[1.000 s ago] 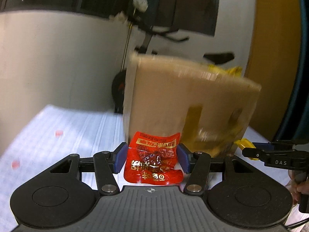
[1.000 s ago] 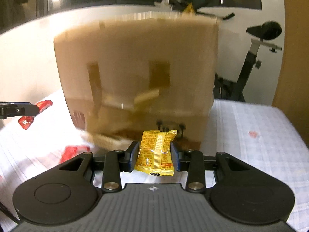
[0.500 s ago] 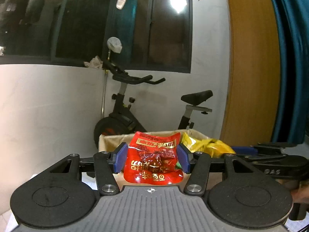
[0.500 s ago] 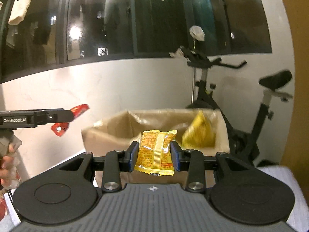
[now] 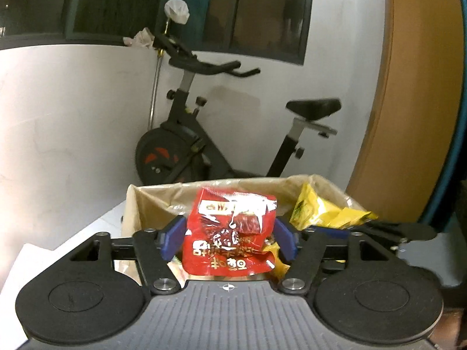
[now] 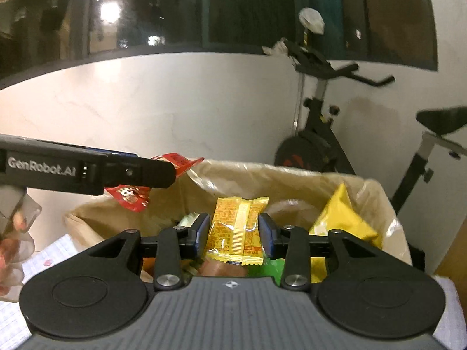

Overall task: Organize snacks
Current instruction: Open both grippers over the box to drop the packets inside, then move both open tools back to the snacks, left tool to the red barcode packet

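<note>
My left gripper point(image 5: 229, 237) is shut on a red snack packet point(image 5: 230, 237) and holds it above the near rim of the open cardboard box point(image 5: 132, 204). My right gripper point(image 6: 235, 233) is shut on a yellow snack packet point(image 6: 236, 233) over the box point(image 6: 376, 192). The box holds several yellow, green and brown packets, among them a yellow bag point(image 6: 344, 221). In the right wrist view the left gripper's side point(image 6: 87, 172) and its red packet point(image 6: 131, 198) show at the box's left rim. The right gripper's side point(image 5: 379, 230) shows low right in the left wrist view.
An exercise bike point(image 5: 210, 134) stands behind the box against a white wall. Dark windows run above the wall. A wooden panel point(image 5: 414, 87) is at the right. A checked tablecloth point(image 6: 55, 253) lies under the box.
Both grippers rose from table level in front of the box to above its open top, each still holding its packet. The views have since tilted down into the box.
</note>
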Tool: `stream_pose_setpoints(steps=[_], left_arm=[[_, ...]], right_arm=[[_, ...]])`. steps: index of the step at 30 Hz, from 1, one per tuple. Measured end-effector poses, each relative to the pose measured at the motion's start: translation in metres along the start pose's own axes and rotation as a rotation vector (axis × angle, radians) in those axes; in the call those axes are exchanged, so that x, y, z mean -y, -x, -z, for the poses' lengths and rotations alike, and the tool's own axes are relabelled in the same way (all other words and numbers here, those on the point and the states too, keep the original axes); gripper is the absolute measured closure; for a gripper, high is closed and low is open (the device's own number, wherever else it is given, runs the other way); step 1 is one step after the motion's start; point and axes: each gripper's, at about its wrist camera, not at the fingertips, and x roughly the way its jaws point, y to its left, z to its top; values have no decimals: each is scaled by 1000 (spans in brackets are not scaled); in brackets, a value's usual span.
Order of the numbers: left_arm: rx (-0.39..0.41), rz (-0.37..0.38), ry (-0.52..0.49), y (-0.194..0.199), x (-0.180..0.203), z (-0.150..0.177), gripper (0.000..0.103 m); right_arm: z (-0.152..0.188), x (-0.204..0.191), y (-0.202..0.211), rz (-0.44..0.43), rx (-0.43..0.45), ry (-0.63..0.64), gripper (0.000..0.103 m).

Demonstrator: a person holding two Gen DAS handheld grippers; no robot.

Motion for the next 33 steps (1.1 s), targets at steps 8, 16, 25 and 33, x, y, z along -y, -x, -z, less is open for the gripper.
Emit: stream_pose_setpoints(steps=[8,16,25,33], left_arm=[[-16,-10,-15,19,-10,10,29],[11,-30,3,56,-14,22,29],[20,-70,29,94,-11,70,30],[-95,-68,84,76,-7,124,30]], right_arm=[[8,6,30,-10,45,-14,36],[24,6,86,-32,113,-55,36],[55,-1,125,7,156,-55,36],[97,-14,116,29,76,-7,36]])
